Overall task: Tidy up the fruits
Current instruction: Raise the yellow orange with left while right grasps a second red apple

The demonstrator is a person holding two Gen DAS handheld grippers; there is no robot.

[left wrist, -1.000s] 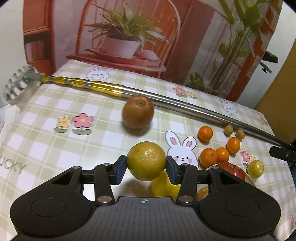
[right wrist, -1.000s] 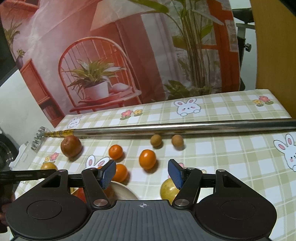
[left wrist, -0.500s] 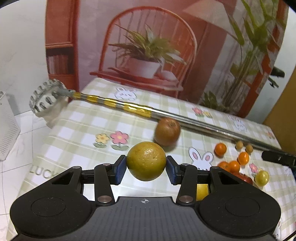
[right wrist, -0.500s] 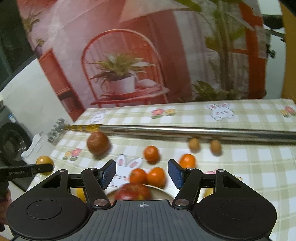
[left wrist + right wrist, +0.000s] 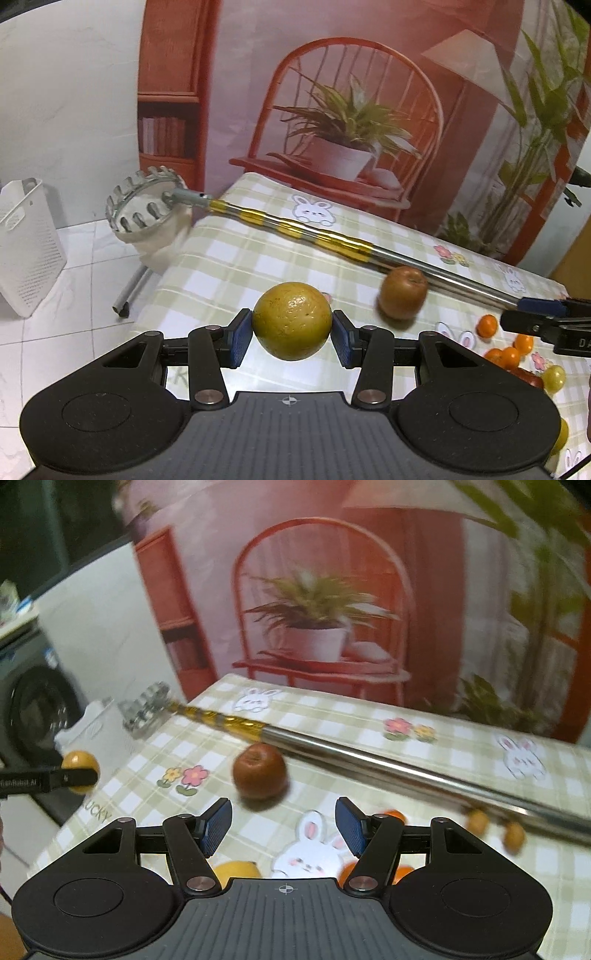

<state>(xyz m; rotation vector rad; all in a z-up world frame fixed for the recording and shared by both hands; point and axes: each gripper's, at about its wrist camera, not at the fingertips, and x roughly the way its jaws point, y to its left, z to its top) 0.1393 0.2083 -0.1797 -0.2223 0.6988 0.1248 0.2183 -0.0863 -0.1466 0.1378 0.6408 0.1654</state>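
While the left hand-held gripper (image 5: 291,338) pinches a yellow-green citrus (image 5: 291,320) above the worktop (image 5: 229,266) edge, the right hand-held gripper (image 5: 283,827) stands spread, empty. Beyond: brown apple (image 5: 259,771) beside a metal pole (image 5: 369,755); tangerines (image 5: 509,354) farther right.

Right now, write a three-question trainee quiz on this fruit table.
1. True or false: the left tool is clamped on the yellow-green citrus.
2. What lies between the right tool's pads? A) brown apple B) nothing C) tangerine
3. Fill in: the long metal fruit picker lies ____ the checked tablecloth.

Key: 1 true. 2 B; the brown apple sits on the cloth beyond the pads. 3 across, with its toothed head past the table edge.
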